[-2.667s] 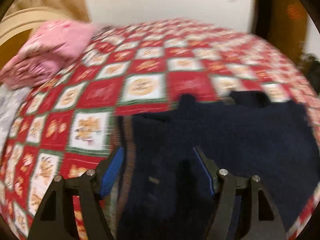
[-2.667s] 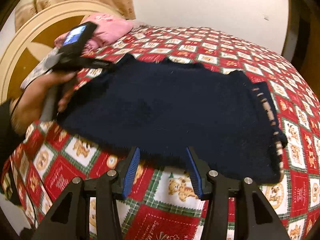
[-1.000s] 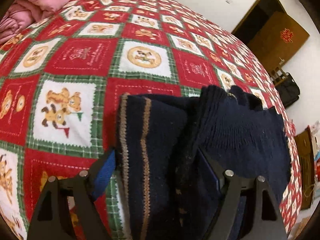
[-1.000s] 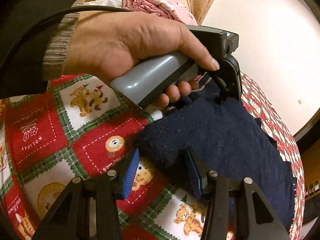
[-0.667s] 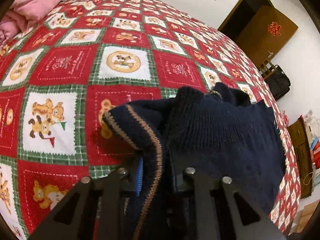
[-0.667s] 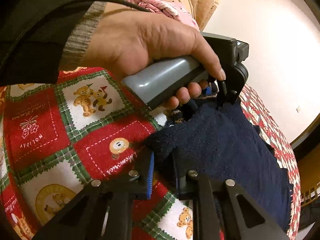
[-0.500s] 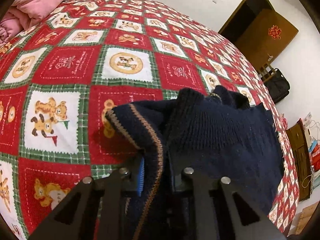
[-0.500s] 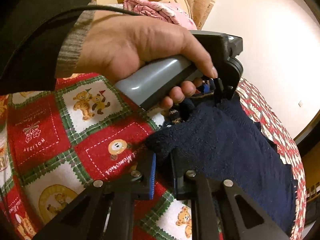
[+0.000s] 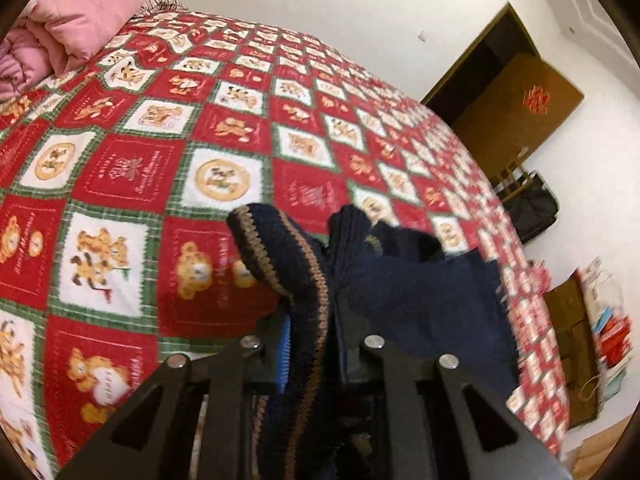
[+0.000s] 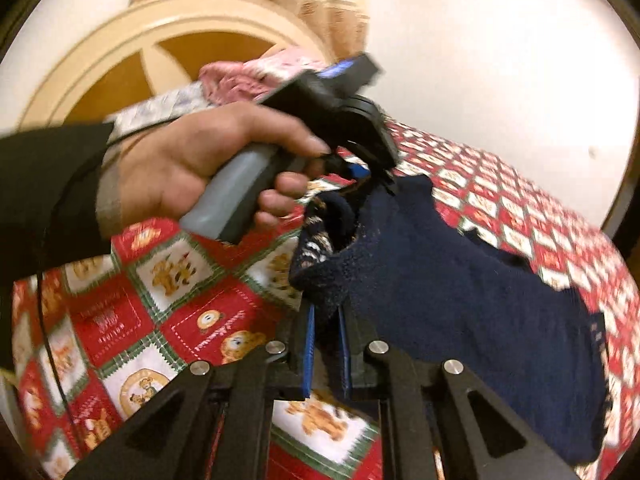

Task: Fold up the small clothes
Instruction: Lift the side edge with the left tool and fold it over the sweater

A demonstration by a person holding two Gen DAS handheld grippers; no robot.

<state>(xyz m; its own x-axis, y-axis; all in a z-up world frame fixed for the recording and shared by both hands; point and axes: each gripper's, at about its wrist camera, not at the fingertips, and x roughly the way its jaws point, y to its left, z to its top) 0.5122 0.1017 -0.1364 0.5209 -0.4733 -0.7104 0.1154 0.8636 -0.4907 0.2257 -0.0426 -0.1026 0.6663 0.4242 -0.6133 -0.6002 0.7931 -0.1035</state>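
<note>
A small navy knit sweater [image 9: 420, 292] with a brown-striped hem [image 9: 296, 256] lies on the red patchwork bedspread [image 9: 132, 168]. My left gripper [image 9: 310, 320] is shut on the striped hem and holds that edge lifted off the bed. In the right wrist view the sweater [image 10: 460, 292] stretches away to the right. My right gripper [image 10: 326, 328] is shut on its near corner, also raised. The left gripper's body and the hand on it [image 10: 208, 168] sit just above and left, pinching the same edge [image 10: 332, 208].
Pink folded bedding [image 9: 76, 12] lies at the bed's head, by a round wooden headboard [image 10: 132, 60]. A brown door [image 9: 516, 104], a dark bag [image 9: 532, 208] and cluttered shelves [image 9: 592, 328] stand beyond the bed's far side. The bedspread [image 10: 160, 320] spreads left of the sweater.
Both grippers, once open over the flat sweater, have closed on its left edge. In the last half second they have lifted that edge higher off the bed.
</note>
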